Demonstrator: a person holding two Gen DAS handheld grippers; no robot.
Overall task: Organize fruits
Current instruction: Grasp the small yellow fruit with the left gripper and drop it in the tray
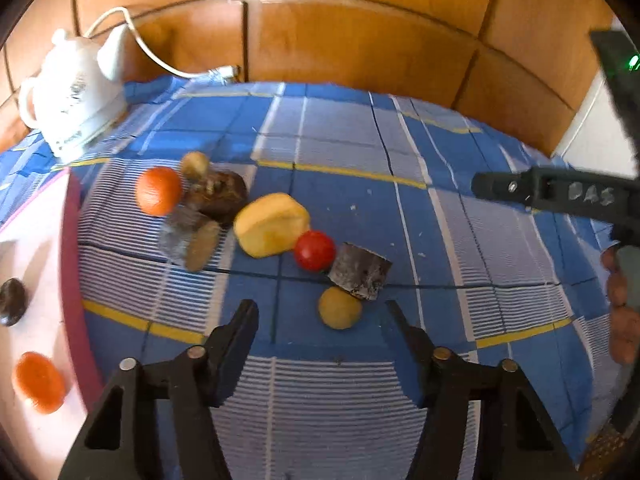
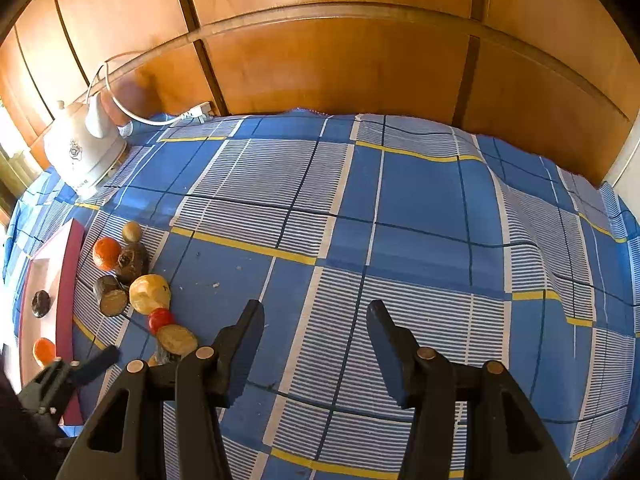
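Fruits lie in a loose row on the blue checked cloth (image 1: 344, 148): an orange (image 1: 158, 191), a dark brown fruit (image 1: 218, 194), a big yellow fruit (image 1: 272, 225), a red tomato (image 1: 315, 250), a small yellow round fruit (image 1: 340, 307) and dark cut pieces (image 1: 360, 271). A white tray with a maroon rim (image 1: 74, 280) at the left holds an orange fruit (image 1: 39, 382) and a dark one (image 1: 13, 301). My left gripper (image 1: 320, 316) is open, just short of the small yellow fruit. My right gripper (image 2: 316, 316) is open and empty over bare cloth, right of the fruits (image 2: 150, 294).
A white electric kettle (image 1: 76, 94) with its cord stands at the back left. Wooden cabinet doors (image 1: 360, 32) close off the back. The right gripper's body (image 1: 560, 192) shows at the right in the left wrist view.
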